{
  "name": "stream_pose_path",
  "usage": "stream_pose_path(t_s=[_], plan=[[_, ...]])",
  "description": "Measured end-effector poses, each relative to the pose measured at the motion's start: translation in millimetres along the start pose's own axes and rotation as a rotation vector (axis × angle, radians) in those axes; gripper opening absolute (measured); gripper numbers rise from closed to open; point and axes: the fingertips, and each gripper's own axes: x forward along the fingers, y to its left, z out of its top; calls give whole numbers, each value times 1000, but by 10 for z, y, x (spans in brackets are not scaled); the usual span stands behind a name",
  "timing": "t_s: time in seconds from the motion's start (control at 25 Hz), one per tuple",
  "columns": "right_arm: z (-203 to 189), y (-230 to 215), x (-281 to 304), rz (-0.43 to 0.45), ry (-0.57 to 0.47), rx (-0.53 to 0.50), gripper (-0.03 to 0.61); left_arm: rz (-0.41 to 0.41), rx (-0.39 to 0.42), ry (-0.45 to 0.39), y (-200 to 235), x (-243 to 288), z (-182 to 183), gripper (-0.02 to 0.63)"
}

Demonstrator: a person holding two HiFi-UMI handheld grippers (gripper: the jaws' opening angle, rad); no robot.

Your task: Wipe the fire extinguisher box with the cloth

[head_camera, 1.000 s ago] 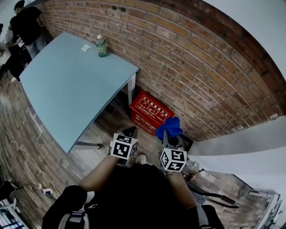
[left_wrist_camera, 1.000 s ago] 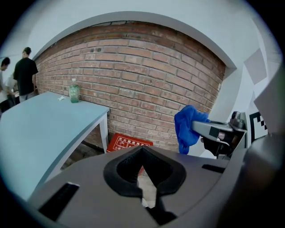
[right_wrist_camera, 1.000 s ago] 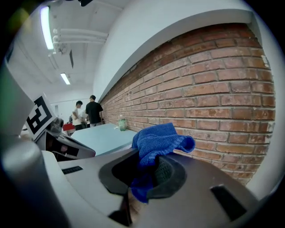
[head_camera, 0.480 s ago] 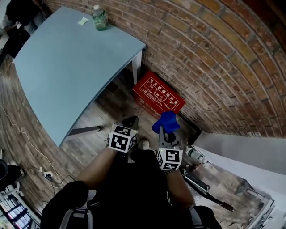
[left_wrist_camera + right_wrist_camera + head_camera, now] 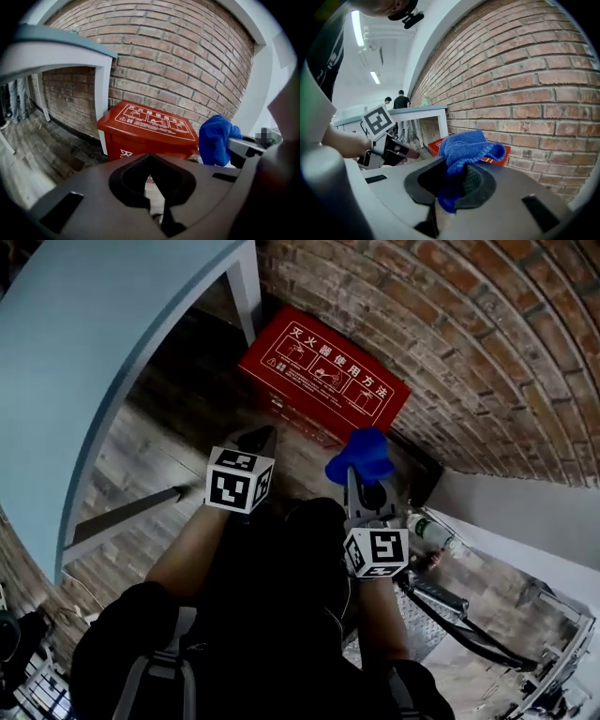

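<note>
A red fire extinguisher box [image 5: 323, 381] with white print on its lid stands on the floor against the brick wall; it also shows as the box [image 5: 147, 129] and, partly hidden, the box [image 5: 497, 154]. My right gripper [image 5: 361, 474] is shut on a blue cloth [image 5: 363, 456], held above the floor just in front of the box's right end. The cloth [image 5: 468, 147] bunches out of the jaws, and the cloth [image 5: 215, 138] shows at the right in the left gripper view. My left gripper [image 5: 260, 439] hangs shut with nothing in it, short of the box's front.
A light blue table [image 5: 84, 362] with a white leg [image 5: 248, 282] stands left of the box. A plastic bottle [image 5: 433, 531] and a black tool [image 5: 450, 610] lie on the wooden floor at the right. Two people [image 5: 396, 105] stand far behind the table.
The head view has swung down and closer: the box is larger and nearer. Both grippers have come closer to it, the right one still holding the cloth.
</note>
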Motion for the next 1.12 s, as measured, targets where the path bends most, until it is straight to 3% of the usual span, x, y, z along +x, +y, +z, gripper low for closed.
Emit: stream_pose_path(t_s=[0.12, 0.28, 0.48, 0.64, 0.84, 1.12], plan=[[-398, -78, 66, -32, -69, -29, 52, -14, 25, -35, 143, 445, -279, 5], [-770, -122, 145, -83, -156, -154, 52, -42, -5, -87, 361, 861, -602, 5], [-1079, -96, 180, -163, -135, -209, 52, -84, 4, -93, 379, 1073, -798, 5], [-1226, -59, 120, -226, -72, -209, 52, -93, 17, -83, 355, 1072, -878, 5], [-1239, -285, 236, -369, -54, -251, 52, -136, -16, -77, 467, 1190, -1093, 5], [-1213, -403, 524, -443, -54, -292, 52, -136, -134, -46, 896, 1320, -1475, 5]])
